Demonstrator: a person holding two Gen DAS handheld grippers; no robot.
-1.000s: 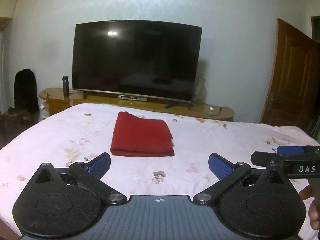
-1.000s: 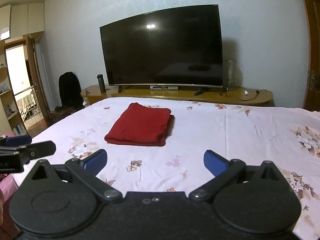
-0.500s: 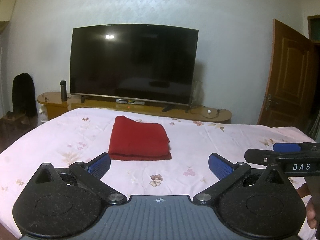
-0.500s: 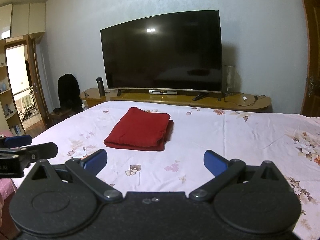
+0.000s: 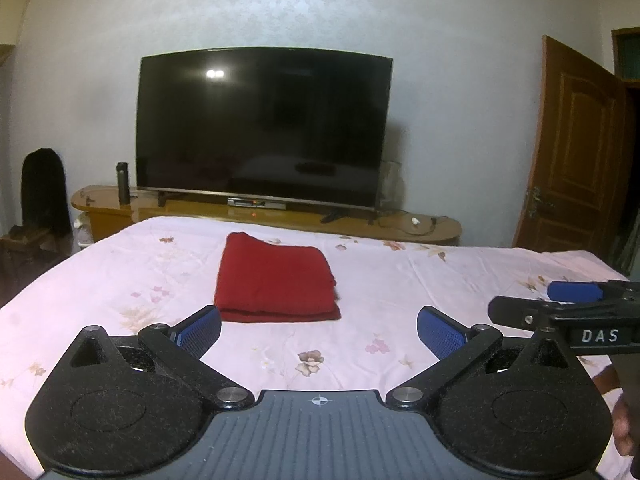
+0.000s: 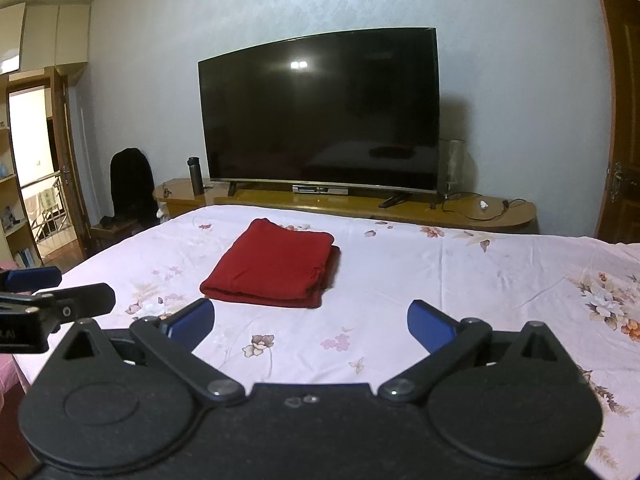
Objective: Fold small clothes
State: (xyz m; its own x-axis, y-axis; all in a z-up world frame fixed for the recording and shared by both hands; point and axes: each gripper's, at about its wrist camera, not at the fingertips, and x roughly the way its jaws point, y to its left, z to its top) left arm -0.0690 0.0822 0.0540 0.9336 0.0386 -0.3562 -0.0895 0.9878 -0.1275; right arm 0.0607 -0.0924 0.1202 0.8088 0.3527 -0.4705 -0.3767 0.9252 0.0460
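Note:
A red garment (image 5: pixel 275 280) lies folded into a neat rectangle on the pink flowered bed sheet (image 5: pixel 400 280); it also shows in the right wrist view (image 6: pixel 274 264). My left gripper (image 5: pixel 319 330) is open and empty, held back from the garment's near edge. My right gripper (image 6: pixel 311 322) is open and empty, back from the garment and a little to its right. Each gripper shows at the edge of the other's view: the right one (image 5: pixel 568 304), the left one (image 6: pixel 44 292).
A large dark TV (image 5: pixel 262 128) stands on a low wooden cabinet (image 5: pixel 280 220) beyond the bed's far edge. A dark flask (image 5: pixel 123 178) stands on the cabinet's left end. A wooden door (image 5: pixel 572 152) is at right, a black chair (image 6: pixel 132 184) at left.
Both grippers have tilted up and drawn back a little, so the garment and bed sit lower in both views. The garment has not moved. Both grippers stayed open.

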